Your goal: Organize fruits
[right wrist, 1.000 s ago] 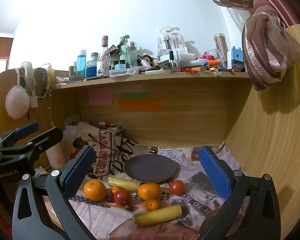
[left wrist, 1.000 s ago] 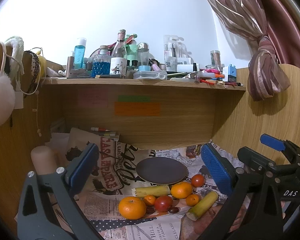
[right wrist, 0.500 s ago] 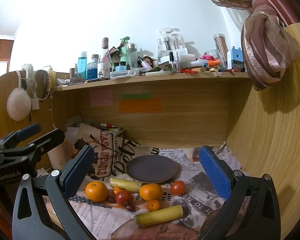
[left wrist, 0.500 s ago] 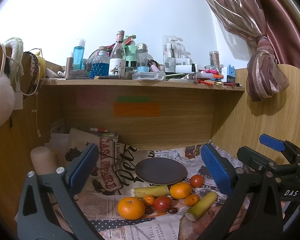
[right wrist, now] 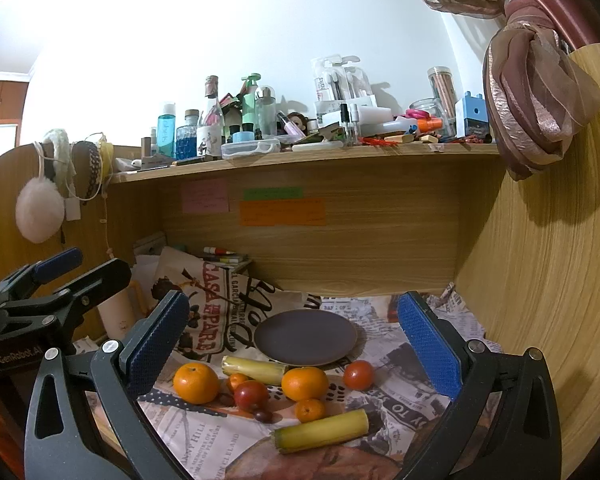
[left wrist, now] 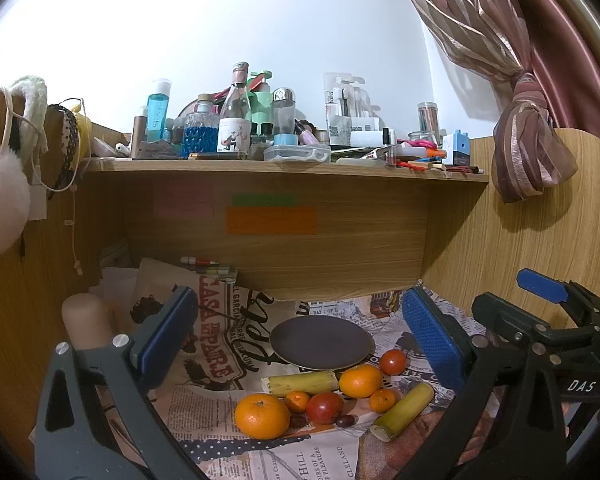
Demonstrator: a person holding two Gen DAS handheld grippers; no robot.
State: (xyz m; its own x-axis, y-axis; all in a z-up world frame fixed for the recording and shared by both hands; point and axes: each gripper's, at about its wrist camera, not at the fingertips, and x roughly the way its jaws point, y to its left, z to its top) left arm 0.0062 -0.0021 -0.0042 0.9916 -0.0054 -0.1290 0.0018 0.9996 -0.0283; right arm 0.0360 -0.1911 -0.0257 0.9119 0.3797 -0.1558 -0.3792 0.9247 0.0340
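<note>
Nothing has been put on the dark plate [right wrist: 306,338] yet. The left gripper [left wrist: 300,336] is held wide apart, with nothing in it. Below the plate, on the newspaper [right wrist: 204,436], the fruits are laid close together: a big orange [right wrist: 196,383], a red tomato [right wrist: 251,395], another orange [right wrist: 304,383], a yellow stick [right wrist: 322,430]. The right gripper [right wrist: 296,340] is also held wide apart and empty. All the sorting is judged still to be done.

The desk [right wrist: 540,280] is matt wood grain. Printed newspaper [right wrist: 412,376] covers its top. The plate [right wrist: 306,337] looks dark and smooth, with a dull sheen. The oranges [left wrist: 262,416] have glossy, dimpled skin. The curtain [left wrist: 520,144] is shiny striped cloth.
</note>
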